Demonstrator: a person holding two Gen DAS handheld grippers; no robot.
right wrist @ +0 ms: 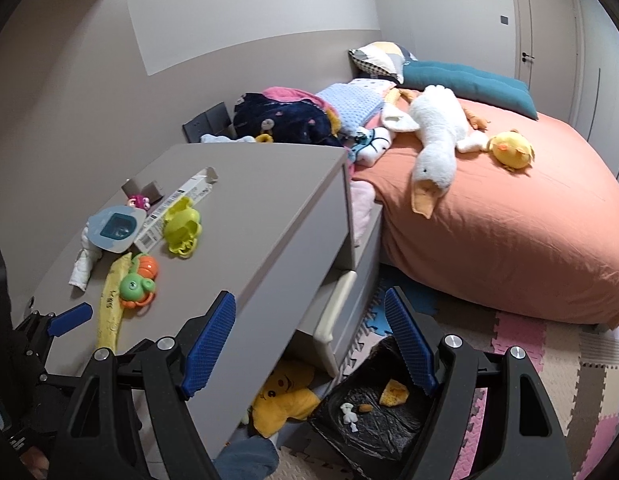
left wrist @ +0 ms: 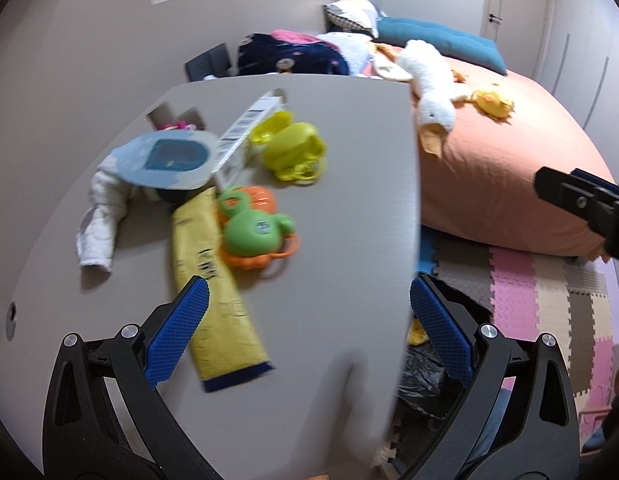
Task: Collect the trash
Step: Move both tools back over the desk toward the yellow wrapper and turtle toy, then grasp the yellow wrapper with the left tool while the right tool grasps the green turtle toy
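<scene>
Both the left gripper and the right gripper stand apart, holding nothing. The yellow wrapper lies on the tabletop, at 10 o'clock from the left gripper. The black trash bag sits on the floor under the right gripper.

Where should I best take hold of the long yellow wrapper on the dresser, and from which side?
Probably grip the yellow wrapper at its near end, by the dark blue edge, coming from above. It lies flat, so the pads should pinch across its narrow width. That end is free; the far end lies against the green toy.
</scene>
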